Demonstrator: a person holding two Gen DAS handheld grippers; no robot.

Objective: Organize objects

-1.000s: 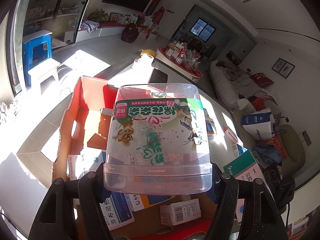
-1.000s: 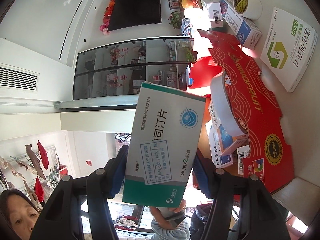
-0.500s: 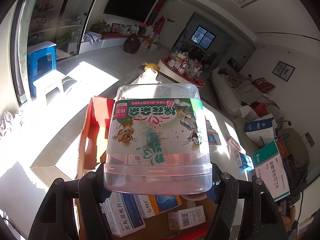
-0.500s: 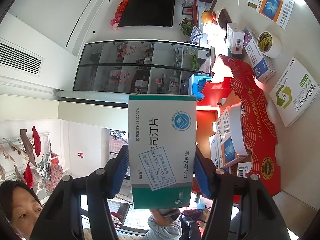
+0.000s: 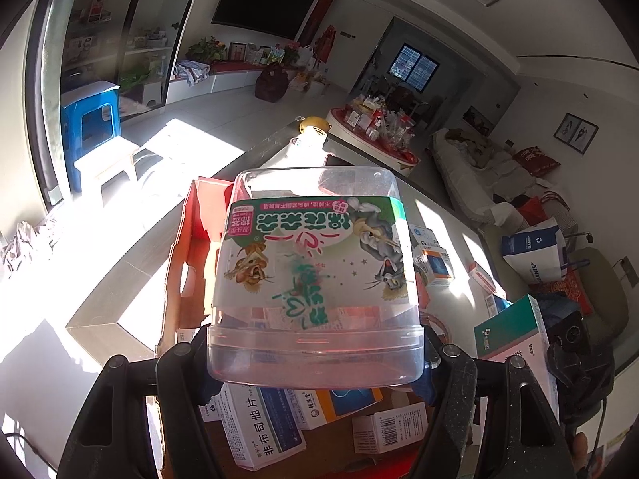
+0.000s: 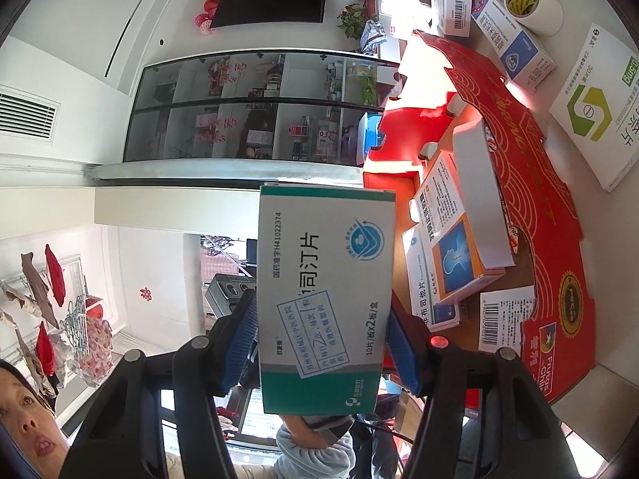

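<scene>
The left gripper (image 5: 315, 353) pinches a clear plastic tub (image 5: 315, 279) with a cartoon label, held above the open red carton (image 5: 187, 247) of medicine boxes (image 5: 259, 431). The right gripper (image 6: 319, 343) clamps a teal-and-white medicine box (image 6: 323, 291) between its blue pads (image 6: 239, 343), left of the same carton (image 6: 531, 183), apparently clear of the table (image 6: 599, 279). A tape roll (image 6: 531, 0) stands at the far right.
</scene>
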